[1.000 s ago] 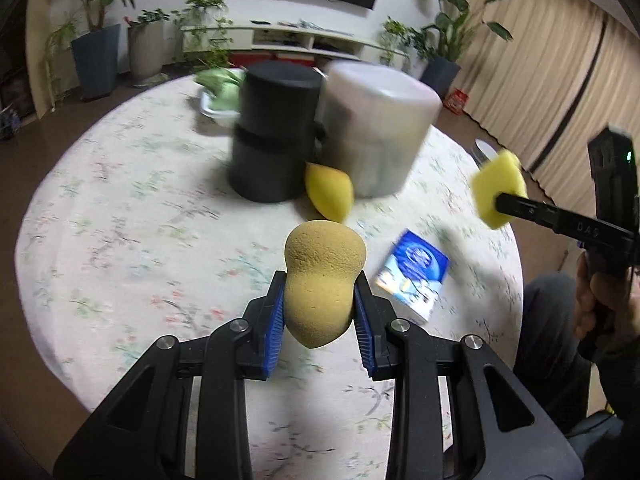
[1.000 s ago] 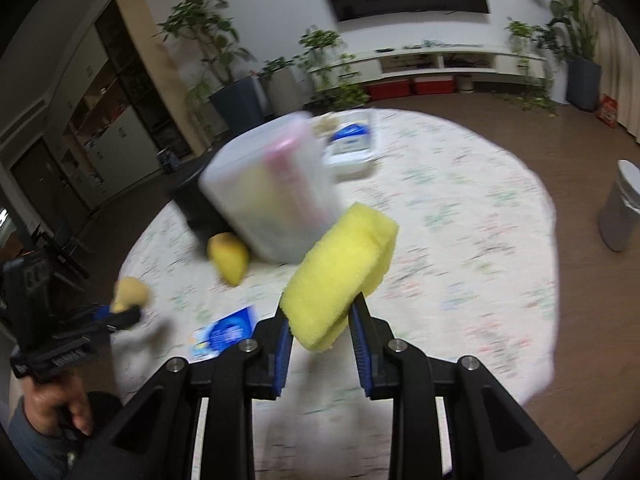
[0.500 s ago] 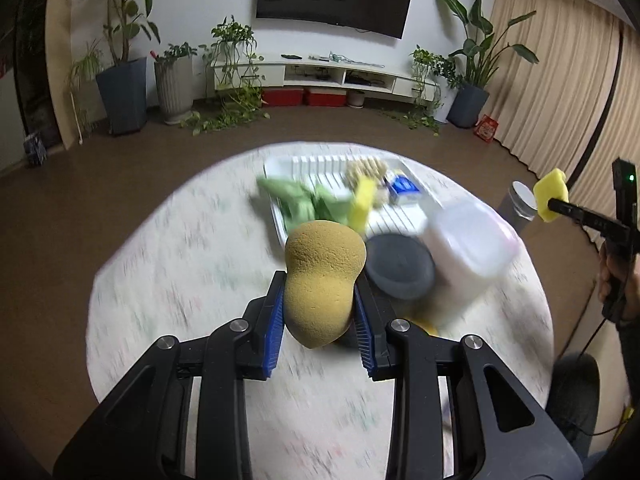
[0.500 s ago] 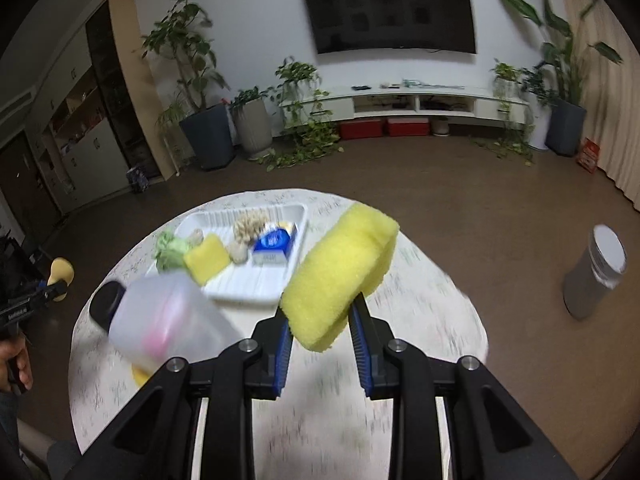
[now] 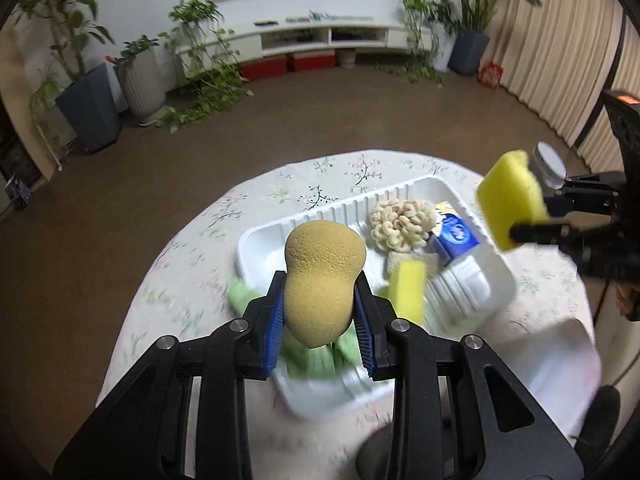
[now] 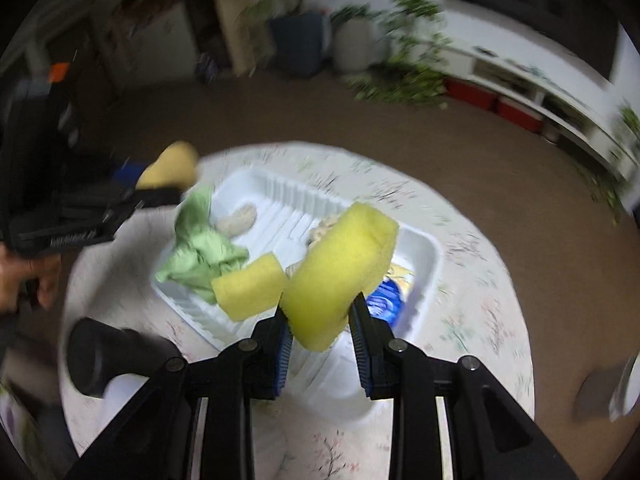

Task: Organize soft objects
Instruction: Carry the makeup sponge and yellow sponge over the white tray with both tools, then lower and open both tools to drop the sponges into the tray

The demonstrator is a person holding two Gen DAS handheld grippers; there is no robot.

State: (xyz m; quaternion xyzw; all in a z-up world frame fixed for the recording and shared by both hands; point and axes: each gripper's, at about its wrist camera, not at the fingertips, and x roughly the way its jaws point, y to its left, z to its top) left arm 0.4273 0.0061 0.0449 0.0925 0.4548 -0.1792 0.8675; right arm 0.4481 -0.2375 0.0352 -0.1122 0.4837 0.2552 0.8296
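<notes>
1. Tan, gourd-shaped sponge [image 5: 322,276] stays pinched in your left tongs [image 5: 320,312], now raised over the white tray [image 5: 496,280].
2. Your right tongs [image 6: 322,320] still clamp the yellow sponge [image 6: 340,272] above it; release both next.

tan peanut-shaped sponge [image 5: 322,276] and yellow block sponge [image 6: 340,268] held above white tray [image 5: 496,280].
</notes>
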